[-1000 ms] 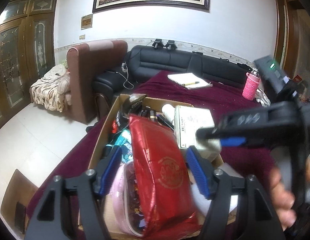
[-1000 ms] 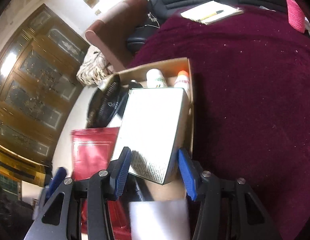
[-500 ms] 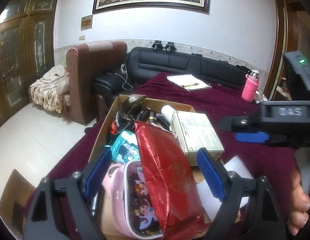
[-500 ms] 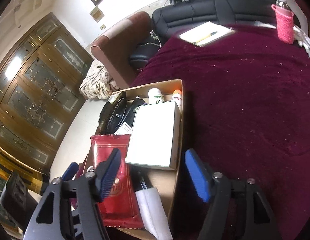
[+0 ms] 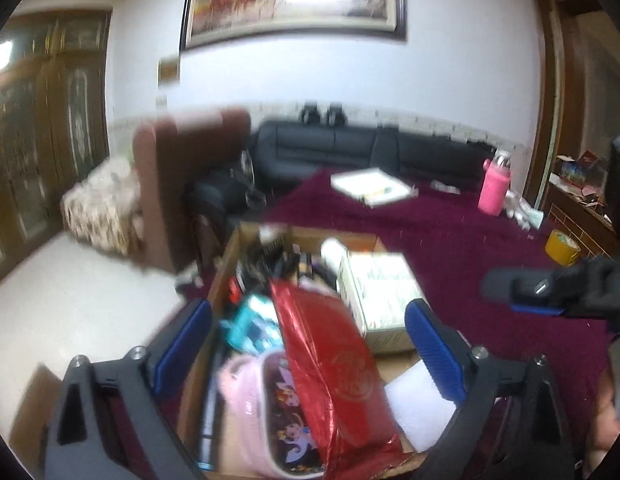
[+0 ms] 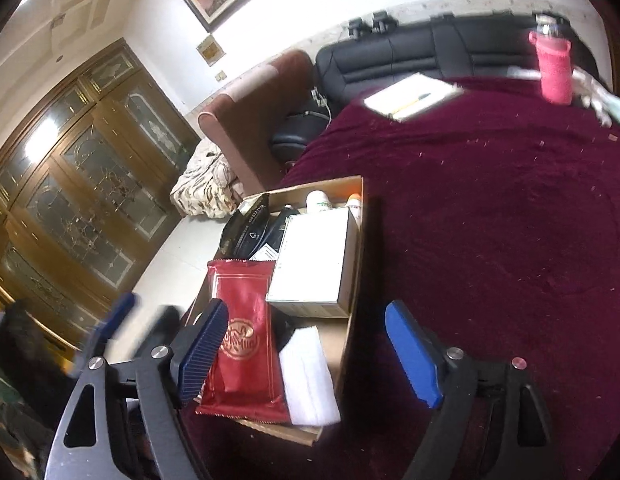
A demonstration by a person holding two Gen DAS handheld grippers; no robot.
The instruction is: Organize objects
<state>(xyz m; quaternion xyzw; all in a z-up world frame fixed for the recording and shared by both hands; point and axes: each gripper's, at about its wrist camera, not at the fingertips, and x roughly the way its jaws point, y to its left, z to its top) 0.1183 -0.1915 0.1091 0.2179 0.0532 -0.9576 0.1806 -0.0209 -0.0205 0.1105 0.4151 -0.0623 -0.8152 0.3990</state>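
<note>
White wall (image 5: 449,92) at far side, carrying wide framed painting (image 5: 294,0) with glare on its glass. Black leather sofa (image 5: 349,152) below it. Brown armchair (image 5: 178,184) left of sofa, patterned blanket (image 5: 102,204) beside it. Carved wooden glazed doors (image 6: 78,184) at left. Pale tiled floor (image 5: 70,300). Maroon cloth (image 6: 509,220) over bench.

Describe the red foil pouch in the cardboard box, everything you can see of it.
The red foil pouch is a flat, glossy, crinkled bag with a gold round emblem and a sealed top strip. It lies lengthwise in the cardboard box, leaning on the pink case and against the white carton, with white foam beside it. Neither hand-held gripper touches it.
</note>
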